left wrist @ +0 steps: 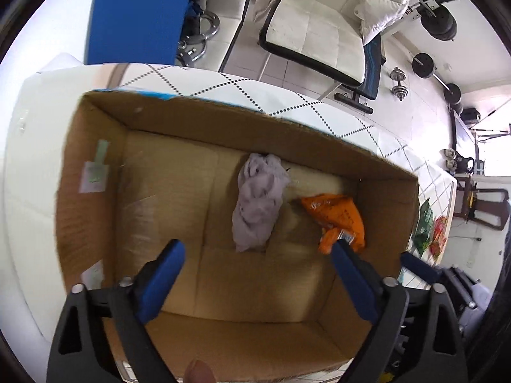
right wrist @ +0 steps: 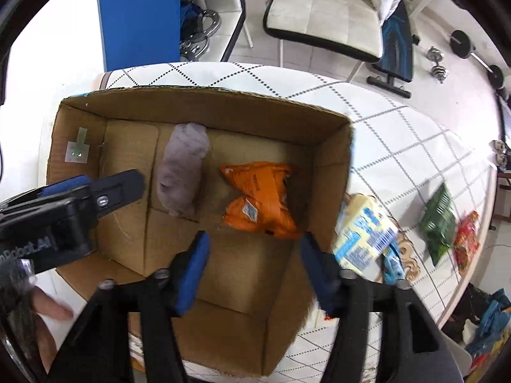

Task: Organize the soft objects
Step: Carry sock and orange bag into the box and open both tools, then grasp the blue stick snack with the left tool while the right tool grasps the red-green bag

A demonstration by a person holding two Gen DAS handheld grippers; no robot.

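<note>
An open cardboard box (left wrist: 179,118) (right wrist: 204,102) stands on the white table. Inside lie a crumpled grey cloth (left wrist: 258,198) (right wrist: 183,169) and an orange snack bag (left wrist: 340,220) (right wrist: 258,198). My left gripper (left wrist: 257,274) is open and empty above the box floor; it also shows at the left edge of the right wrist view (right wrist: 95,188). My right gripper (right wrist: 254,268) is open and empty above the box's near right part. On the table right of the box lie a yellow-and-blue pack (right wrist: 364,229), a green bag (right wrist: 439,220) (left wrist: 423,226) and a red bag (right wrist: 466,242) (left wrist: 437,236).
The table (right wrist: 399,134) has a dotted diamond-pattern cloth. A white chair (left wrist: 316,32) with a white jacket stands beyond it, with a blue panel (left wrist: 140,12), a weight bench and dumbbells (left wrist: 399,83) on the floor. A blue patterned item (right wrist: 392,261) lies by the yellow pack.
</note>
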